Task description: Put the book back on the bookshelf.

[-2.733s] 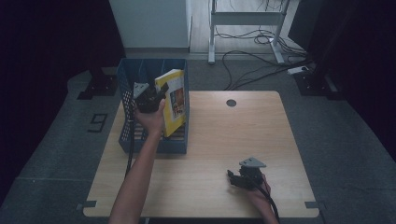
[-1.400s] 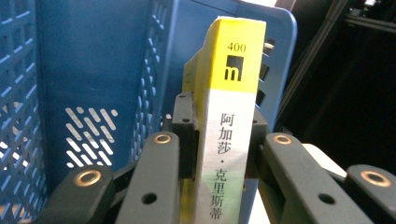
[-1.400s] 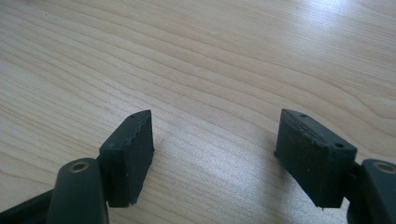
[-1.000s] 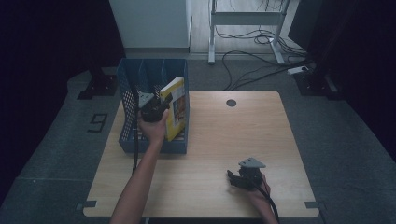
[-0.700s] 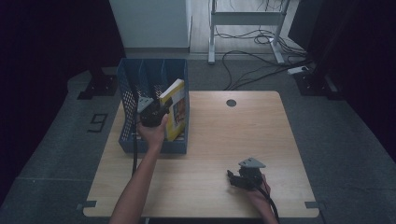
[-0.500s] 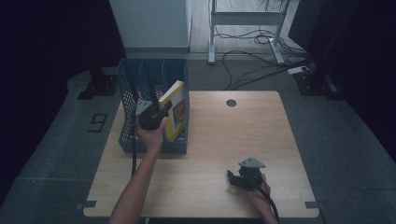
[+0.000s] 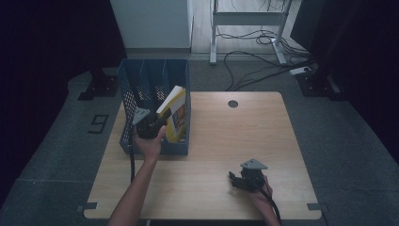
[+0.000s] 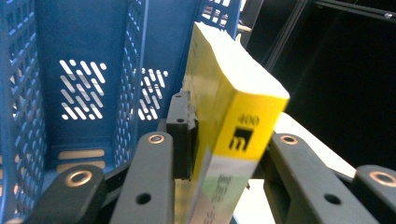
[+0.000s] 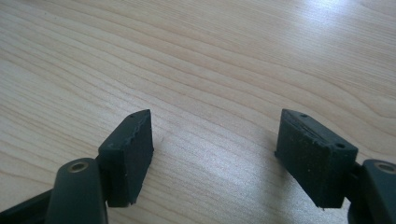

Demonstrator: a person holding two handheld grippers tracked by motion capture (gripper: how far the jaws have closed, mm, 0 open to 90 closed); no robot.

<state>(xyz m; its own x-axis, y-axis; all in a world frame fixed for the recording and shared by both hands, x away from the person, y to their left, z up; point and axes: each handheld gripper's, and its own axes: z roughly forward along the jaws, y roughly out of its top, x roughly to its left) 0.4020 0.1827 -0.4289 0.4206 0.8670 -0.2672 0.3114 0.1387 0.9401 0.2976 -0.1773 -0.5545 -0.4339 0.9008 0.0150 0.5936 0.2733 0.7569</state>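
Yellow book (image 8: 229,121) between left tool (image 8: 219,154) jaws

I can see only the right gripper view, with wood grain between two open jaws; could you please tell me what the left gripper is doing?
Observer: The left gripper has a yellow book between its jaws, which have just been opening slightly.
Operator: Where is that book, please?
Observer: It leans tilted in the right-hand compartment of a blue file holder at the far left of the table.
Operator: Is my right gripper near it?
Observer: No, the right gripper is down by the table's near edge, well apart from the holder.
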